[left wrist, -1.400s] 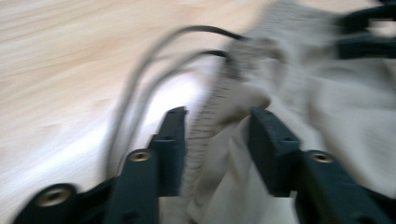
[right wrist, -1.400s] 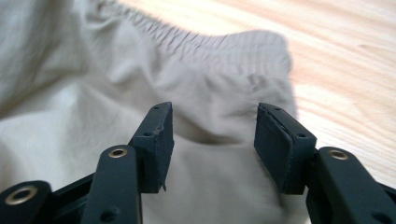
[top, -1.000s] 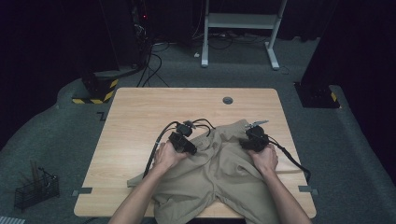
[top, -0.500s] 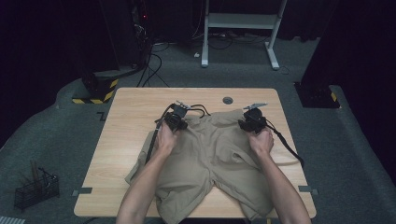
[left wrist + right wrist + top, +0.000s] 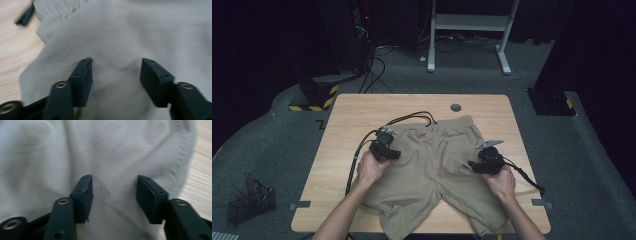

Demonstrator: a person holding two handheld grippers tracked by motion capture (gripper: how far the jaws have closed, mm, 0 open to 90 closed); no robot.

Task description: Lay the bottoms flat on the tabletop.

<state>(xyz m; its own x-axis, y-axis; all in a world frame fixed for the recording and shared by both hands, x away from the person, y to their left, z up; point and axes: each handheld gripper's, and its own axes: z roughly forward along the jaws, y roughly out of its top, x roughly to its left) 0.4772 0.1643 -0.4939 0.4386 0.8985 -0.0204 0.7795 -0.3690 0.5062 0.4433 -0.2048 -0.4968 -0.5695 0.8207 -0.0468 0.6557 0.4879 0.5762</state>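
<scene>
1. While its two black jaws stand spread with a clear gap between them, the left tool [image 5: 115, 75] rests over pale cloth and pinches nothing; a low ridge of fabric rises in the gap.
2. In the high view the left tool [image 5: 384, 149] sits on the left side of the shorts [image 5: 437, 165], near the waistband corner, with the left hand [image 5: 371, 169] behind it.
3. The right tool [image 5: 113, 193] is spread the same way, its jaws resting over the fabric and apart from each other, gripping nothing.
4. From above, the right tool [image 5: 486, 161] lies on the right side of the shorts, just beside their right edge, held by the right hand [image 5: 501, 181].
5. The shorts are tan and lie flat across the middle and near half of the bench [image 5: 347, 125], waistband toward the far edge, both legs reaching the near edge; the right leg hangs slightly over it.
6. A black cable [image 5: 409, 119] loops from the left tool past the waistband, and another runs down the bench's left side.
7. A round dark grommet [image 5: 456, 107] sits near the far edge of the bench.
8. On the floor to the left stands a wire basket [image 5: 249, 202].
</scene>
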